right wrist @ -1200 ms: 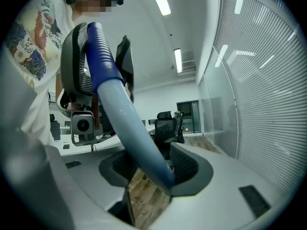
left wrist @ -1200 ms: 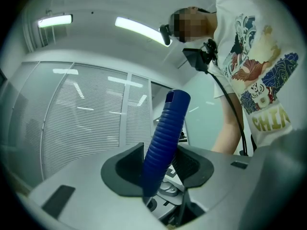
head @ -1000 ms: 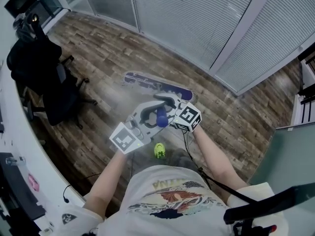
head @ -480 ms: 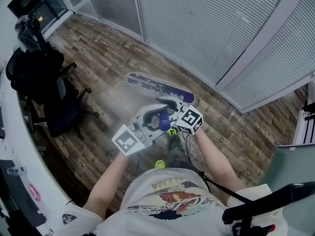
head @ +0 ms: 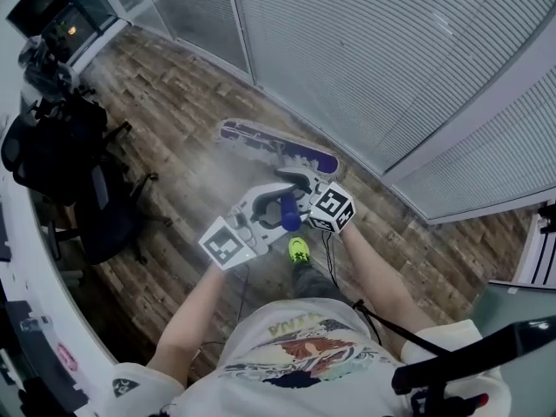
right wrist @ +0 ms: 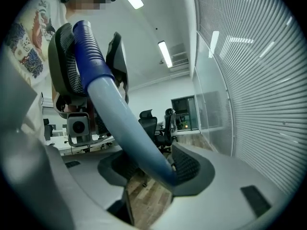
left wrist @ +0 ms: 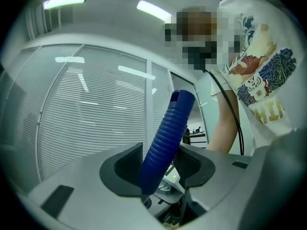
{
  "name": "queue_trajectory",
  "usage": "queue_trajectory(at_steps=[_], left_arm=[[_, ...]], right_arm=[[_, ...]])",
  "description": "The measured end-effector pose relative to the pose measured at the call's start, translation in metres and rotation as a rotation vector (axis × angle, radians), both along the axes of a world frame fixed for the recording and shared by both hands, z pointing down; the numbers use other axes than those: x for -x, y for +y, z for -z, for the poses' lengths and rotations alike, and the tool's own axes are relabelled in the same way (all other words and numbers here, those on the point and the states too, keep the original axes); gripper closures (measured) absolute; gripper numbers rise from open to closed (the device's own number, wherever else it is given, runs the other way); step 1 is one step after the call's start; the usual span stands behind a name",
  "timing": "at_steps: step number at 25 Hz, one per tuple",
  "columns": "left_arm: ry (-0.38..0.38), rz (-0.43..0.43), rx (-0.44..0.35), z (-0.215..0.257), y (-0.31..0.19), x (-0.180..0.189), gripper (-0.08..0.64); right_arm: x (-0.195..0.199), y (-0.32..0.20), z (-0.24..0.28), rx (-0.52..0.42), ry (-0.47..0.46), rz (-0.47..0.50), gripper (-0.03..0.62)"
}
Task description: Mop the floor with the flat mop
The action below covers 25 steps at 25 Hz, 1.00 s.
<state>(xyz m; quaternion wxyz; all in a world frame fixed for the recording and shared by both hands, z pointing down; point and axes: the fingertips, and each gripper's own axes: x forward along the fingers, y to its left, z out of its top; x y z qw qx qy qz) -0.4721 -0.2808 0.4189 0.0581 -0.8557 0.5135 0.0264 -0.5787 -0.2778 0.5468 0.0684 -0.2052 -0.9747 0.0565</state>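
Note:
The flat mop's purple and white head (head: pixel 276 148) lies on the wooden floor close to the glass wall. Its pole rises to a ribbed blue grip (head: pixel 287 208) in front of the person's chest. My left gripper (head: pixel 263 208) holds the ribbed grip (left wrist: pixel 166 138) between its pads, and its jaws have just been opening a little. My right gripper (head: pixel 298 183) is closed on the pole (right wrist: pixel 125 123) just below the ribbed part, its jaws likewise a little wider than before. The two grippers face each other across the handle.
A glass wall with white blinds (head: pixel 365 59) runs behind the mop head. A black office chair (head: pixel 82 202) draped with dark cloth stands at the left beside a white desk (head: pixel 26 315). The person's green shoe (head: pixel 298 248) is just behind the grippers.
The person has stepped forward with the mop, so the glass wall looms nearer. The chair has slid left in the view. The green shoe has moved up under the grippers.

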Motion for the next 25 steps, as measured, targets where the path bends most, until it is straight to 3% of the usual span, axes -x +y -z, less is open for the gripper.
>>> queue_trajectory(at_steps=[6,11,16,25], left_arm=[[0.021,0.032,0.028,-0.007,-0.075,0.058,0.373],[0.006,0.049,0.054,-0.014,-0.109,0.095,0.367],[0.002,0.039,0.085,-0.024,-0.12,0.093,0.364],[-0.004,0.013,0.073,-0.024,-0.124,0.081,0.359]], right_arm=[[0.058,-0.072,-0.006,0.005,0.026,0.035,0.387],[0.095,-0.103,-0.01,-0.017,0.076,0.058,0.385],[0.094,-0.111,-0.019,-0.053,0.115,0.11,0.385],[0.086,-0.115,-0.022,-0.039,0.099,0.107,0.385]])
